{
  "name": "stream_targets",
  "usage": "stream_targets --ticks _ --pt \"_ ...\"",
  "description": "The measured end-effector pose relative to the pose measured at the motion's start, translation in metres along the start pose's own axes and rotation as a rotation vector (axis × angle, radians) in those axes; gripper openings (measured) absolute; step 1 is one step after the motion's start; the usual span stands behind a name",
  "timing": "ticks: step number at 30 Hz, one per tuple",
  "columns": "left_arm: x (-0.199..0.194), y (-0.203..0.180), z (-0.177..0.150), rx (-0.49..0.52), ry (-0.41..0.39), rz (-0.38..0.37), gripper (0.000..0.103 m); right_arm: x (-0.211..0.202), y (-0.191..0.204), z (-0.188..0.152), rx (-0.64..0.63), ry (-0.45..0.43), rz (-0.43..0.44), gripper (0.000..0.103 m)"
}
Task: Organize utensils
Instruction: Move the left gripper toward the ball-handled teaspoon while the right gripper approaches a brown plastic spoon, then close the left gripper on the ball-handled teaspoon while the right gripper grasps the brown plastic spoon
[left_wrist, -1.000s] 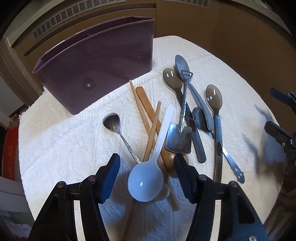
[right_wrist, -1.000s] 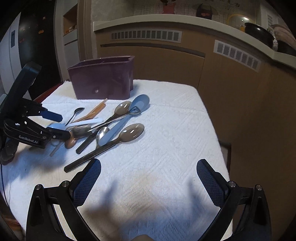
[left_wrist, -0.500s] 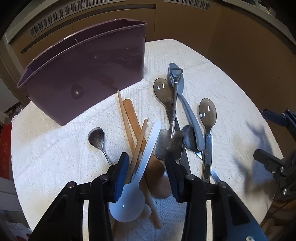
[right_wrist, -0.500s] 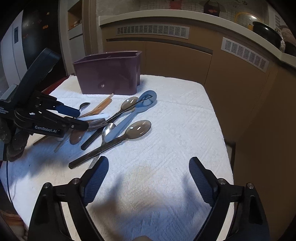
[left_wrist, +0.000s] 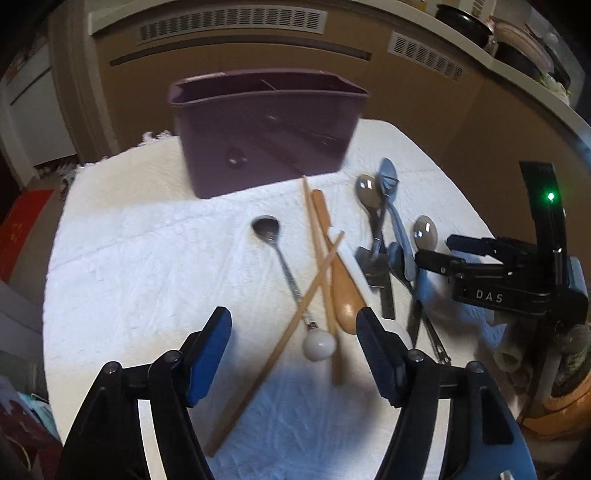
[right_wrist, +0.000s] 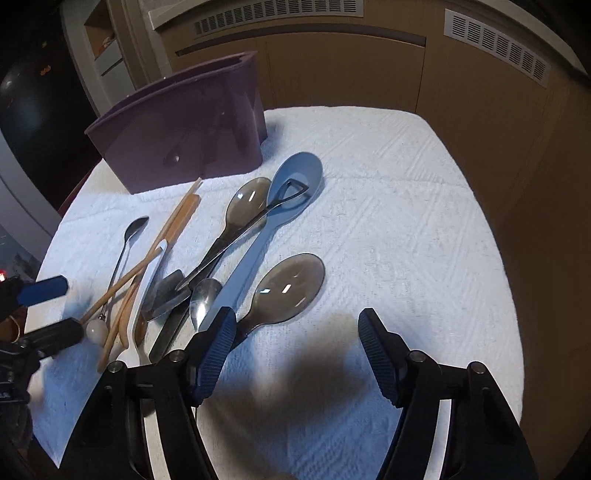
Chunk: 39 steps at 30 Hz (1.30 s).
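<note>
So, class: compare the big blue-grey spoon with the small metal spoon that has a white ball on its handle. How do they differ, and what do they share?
The blue-grey spoon is far larger than the ball-handled spoon. The blue-grey spoon looks plastic and matte; the ball-handled spoon is shiny metal. The blue-grey spoon has a metal utensil lying across its bowl; the ball-handled spoon's bowl is uncovered. Both lie flat on the white cloth, bowls toward the purple holder.

The left gripper (left_wrist: 293, 339) points steeply down over the near edge of the table (left_wrist: 147, 258), its blue-padded jaws opening with nothing pressed between the pads. The right gripper (right_wrist: 297, 341) also tilts down, over the table's right part, jaws closing on nothing. In the left view it shows at the right edge.
</note>
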<state>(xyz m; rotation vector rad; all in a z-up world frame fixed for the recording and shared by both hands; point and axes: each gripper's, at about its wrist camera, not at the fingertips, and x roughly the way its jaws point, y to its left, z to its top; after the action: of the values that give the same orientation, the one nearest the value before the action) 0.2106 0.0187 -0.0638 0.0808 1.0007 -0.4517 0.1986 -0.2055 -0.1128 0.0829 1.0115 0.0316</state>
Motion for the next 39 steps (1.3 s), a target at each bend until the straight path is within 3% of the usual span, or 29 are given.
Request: stream_targets --ticks 6,12,14,17,19,21,23,33,34,36,39 --pt "-0.01 0.042 -0.004 -0.133 -0.07 0.03 0.076 0.016 0.023 0.01 -0.082 -0.019 -0.036 0.067" --pt "0.002 0.058 -0.009 -0.163 -0.025 0.012 0.076 0.02 0.024 0.018 -0.172 -0.032 -0.019 0.057" --pt "0.007 0.054 -0.006 -0.162 0.003 -0.015 0.076 0.018 0.019 0.018 -0.182 -0.028 -0.008 0.039" --pt "0.019 0.042 0.009 -0.154 0.045 -0.061 0.075 0.017 0.007 0.019 -0.192 -0.018 -0.018 0.034" --pt "0.029 0.032 0.021 -0.143 0.067 -0.071 0.071 0.014 -0.003 0.017 -0.186 -0.02 -0.016 0.034" --pt "0.04 0.023 0.033 -0.138 0.091 -0.057 0.054 0.012 -0.007 0.014 -0.186 -0.029 -0.011 0.034" --pt "0.052 0.016 0.042 -0.144 0.116 -0.064 0.045 0.01 -0.01 0.01 -0.194 -0.045 -0.013 0.034" --pt "0.09 0.0 0.068 -0.119 0.151 0.105 0.041 0.001 -0.025 -0.007 -0.182 -0.099 0.029 0.038" --pt "0.091 -0.003 0.069 -0.104 0.153 0.123 0.039 0.0 -0.026 -0.007 -0.179 -0.1 0.034 0.038" --pt "0.093 -0.008 0.07 -0.078 0.147 0.151 0.025 0.0 -0.027 -0.006 -0.168 -0.1 0.045 0.039" --pt "0.091 -0.009 0.067 -0.05 0.115 0.166 0.023 -0.002 -0.031 -0.006 -0.152 -0.099 0.05 0.041"
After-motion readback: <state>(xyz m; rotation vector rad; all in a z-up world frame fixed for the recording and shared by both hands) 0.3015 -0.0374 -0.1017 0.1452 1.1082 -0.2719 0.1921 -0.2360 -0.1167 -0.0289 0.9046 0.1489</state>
